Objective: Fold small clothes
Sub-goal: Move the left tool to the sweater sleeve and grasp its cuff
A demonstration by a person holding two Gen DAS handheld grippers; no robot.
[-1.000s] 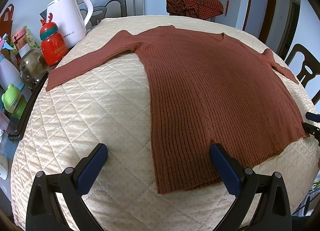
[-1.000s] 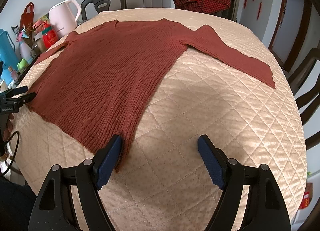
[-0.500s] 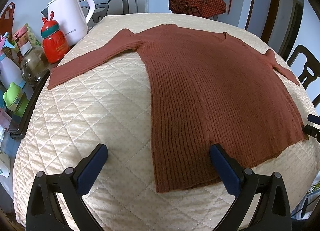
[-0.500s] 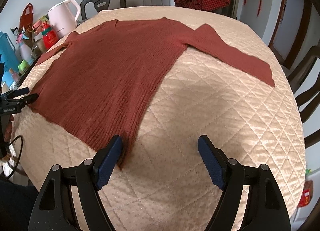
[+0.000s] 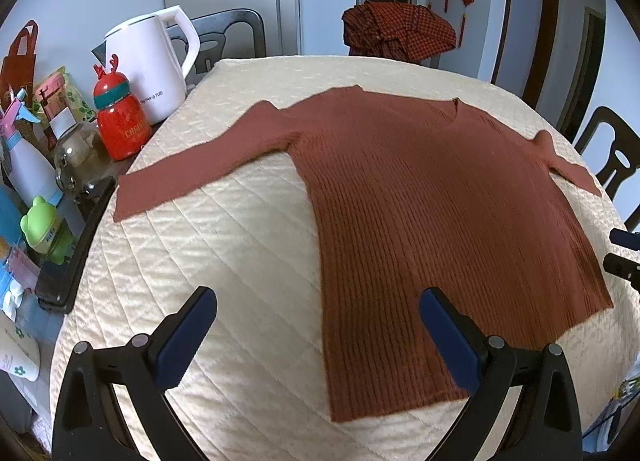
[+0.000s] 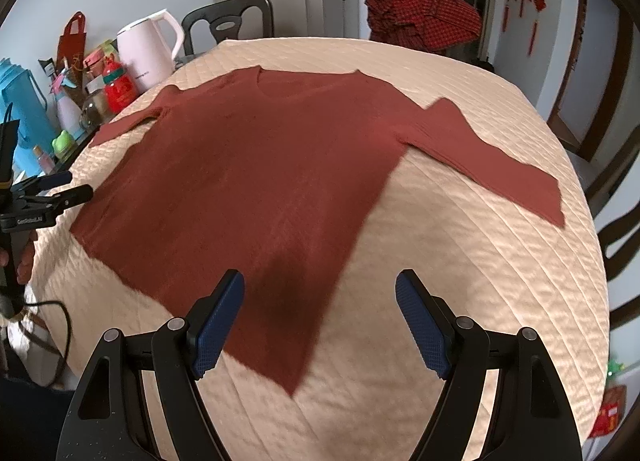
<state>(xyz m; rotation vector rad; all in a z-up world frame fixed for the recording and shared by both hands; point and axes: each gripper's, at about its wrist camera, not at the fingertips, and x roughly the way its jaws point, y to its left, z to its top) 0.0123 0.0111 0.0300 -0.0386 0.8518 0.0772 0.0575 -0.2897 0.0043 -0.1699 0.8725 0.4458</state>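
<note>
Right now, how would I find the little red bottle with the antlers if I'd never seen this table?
Start at the big quilted table where the rust sweater lies flat. Look past its left edge to the white kettle among the clutter. Right in front of the kettle stands the red bottle, the only one with a green band and small red antlers on its lid.

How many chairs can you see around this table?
3, maybe more hidden. One dark chair stands behind the white kettle at the far side; two more stand along the table's right edge.
</note>
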